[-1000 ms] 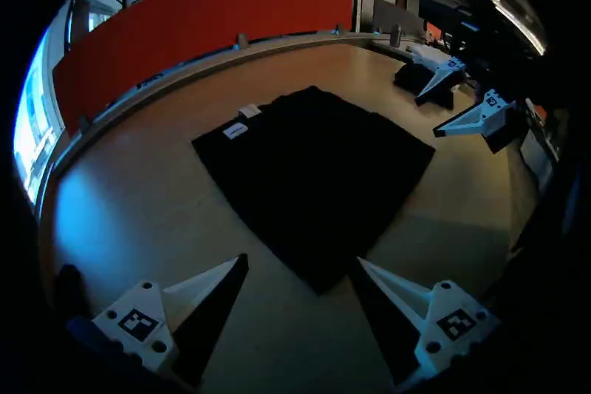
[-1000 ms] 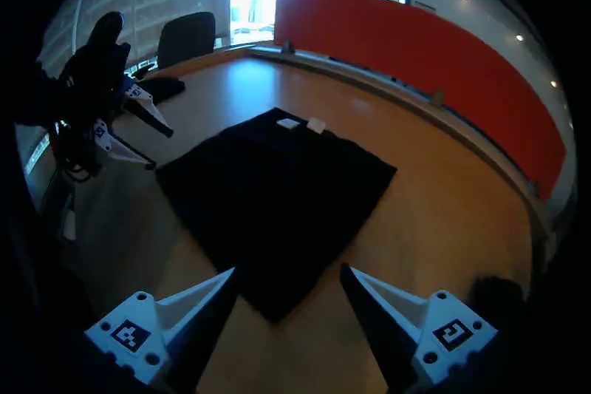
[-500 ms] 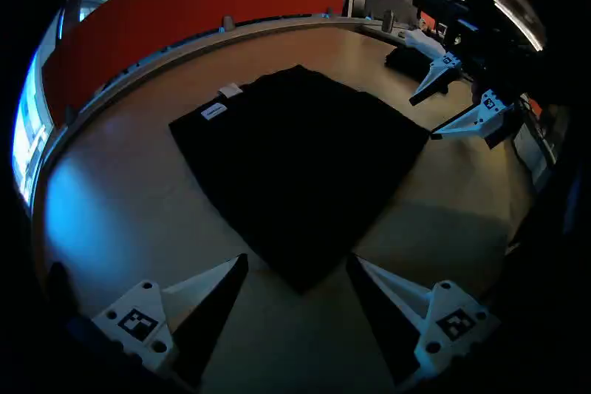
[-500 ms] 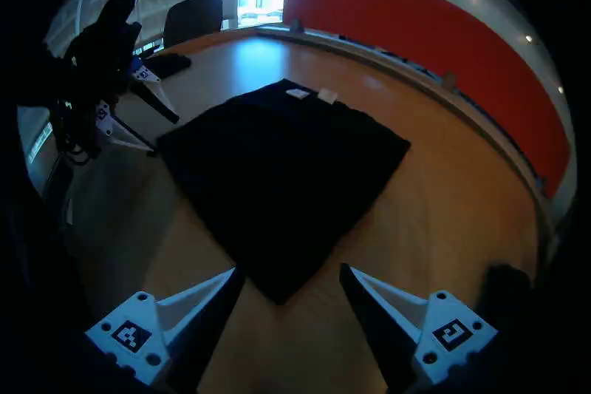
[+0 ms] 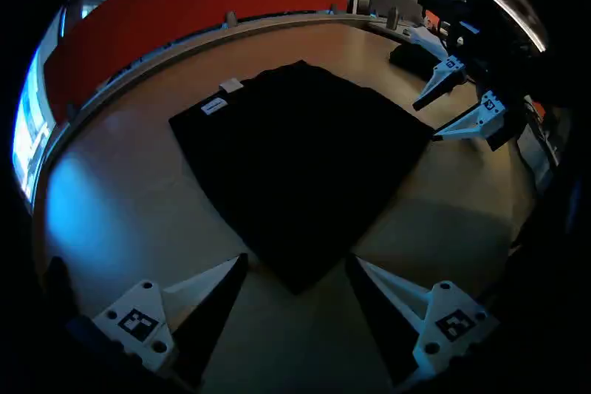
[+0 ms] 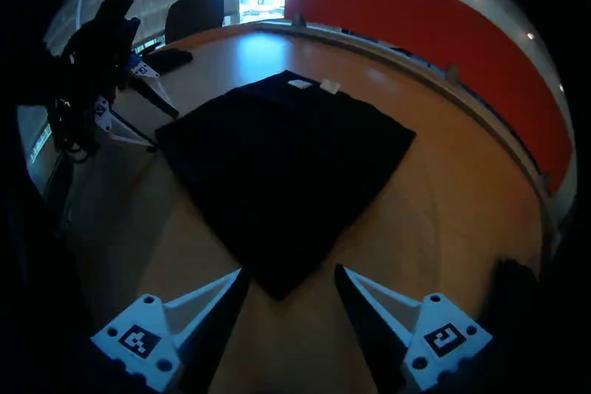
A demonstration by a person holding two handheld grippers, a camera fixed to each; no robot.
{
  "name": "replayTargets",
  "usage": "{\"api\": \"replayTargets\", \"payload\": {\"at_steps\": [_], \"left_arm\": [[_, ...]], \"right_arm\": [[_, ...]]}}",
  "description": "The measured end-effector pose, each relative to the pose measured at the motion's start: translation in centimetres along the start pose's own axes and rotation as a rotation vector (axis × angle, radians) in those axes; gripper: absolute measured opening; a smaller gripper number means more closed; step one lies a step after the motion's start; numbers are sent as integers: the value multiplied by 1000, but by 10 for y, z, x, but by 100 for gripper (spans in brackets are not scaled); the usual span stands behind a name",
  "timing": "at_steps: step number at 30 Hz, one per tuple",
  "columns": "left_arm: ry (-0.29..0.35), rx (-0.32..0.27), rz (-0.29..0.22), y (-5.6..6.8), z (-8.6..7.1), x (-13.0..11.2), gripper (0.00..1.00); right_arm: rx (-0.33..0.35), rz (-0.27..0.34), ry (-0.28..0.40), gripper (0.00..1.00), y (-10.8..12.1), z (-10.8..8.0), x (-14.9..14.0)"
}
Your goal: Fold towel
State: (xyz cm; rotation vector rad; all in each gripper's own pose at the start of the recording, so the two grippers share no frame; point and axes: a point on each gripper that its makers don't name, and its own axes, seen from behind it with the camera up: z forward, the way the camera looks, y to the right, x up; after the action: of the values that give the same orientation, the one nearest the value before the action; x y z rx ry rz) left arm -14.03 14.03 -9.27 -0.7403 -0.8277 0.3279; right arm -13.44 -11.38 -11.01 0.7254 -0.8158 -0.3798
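Observation:
A black towel [image 5: 295,150] lies flat on the wooden table [image 5: 133,194], with two white labels [image 5: 214,106] at its far corner. My left gripper [image 5: 297,259] is open, low over the table, and one towel corner lies between its fingertips. Farther off in this view, the right gripper [image 5: 427,122] stands open at another corner. In the right gripper view the towel [image 6: 288,157] spreads ahead, and my right gripper [image 6: 291,270] is open astride its near corner. The left gripper [image 6: 164,131] shows open at the towel's left corner.
A red wall panel [image 5: 192,2] runs behind the table's curved far edge [image 5: 221,32]. A dark chair [image 6: 193,17] stands by the window. A small dark object [image 6: 168,60] lies on the table beyond the left gripper. Bare wood surrounds the towel.
Both grippers have moved in toward the towel, so a corner now lies between each pair of fingertips. The right gripper's fingers stand slightly closer together. The towel has not moved.

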Motion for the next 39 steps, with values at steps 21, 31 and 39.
{"api": "replayTargets", "payload": {"at_steps": [21, 31, 39], "left_arm": [[-20, 41, -31, -1, -3, -2, 65], [-24, 59, -58, -3, -3, -1, 33], [-26, 69, -72, -3, -4, -1, 13]], "right_arm": [[34, 15, -4, 45, -6, 8, -4], [45, 22, -5, 25, -11, 9, -2], [42, 34, 3, 19, -15, 6, 3]]}}
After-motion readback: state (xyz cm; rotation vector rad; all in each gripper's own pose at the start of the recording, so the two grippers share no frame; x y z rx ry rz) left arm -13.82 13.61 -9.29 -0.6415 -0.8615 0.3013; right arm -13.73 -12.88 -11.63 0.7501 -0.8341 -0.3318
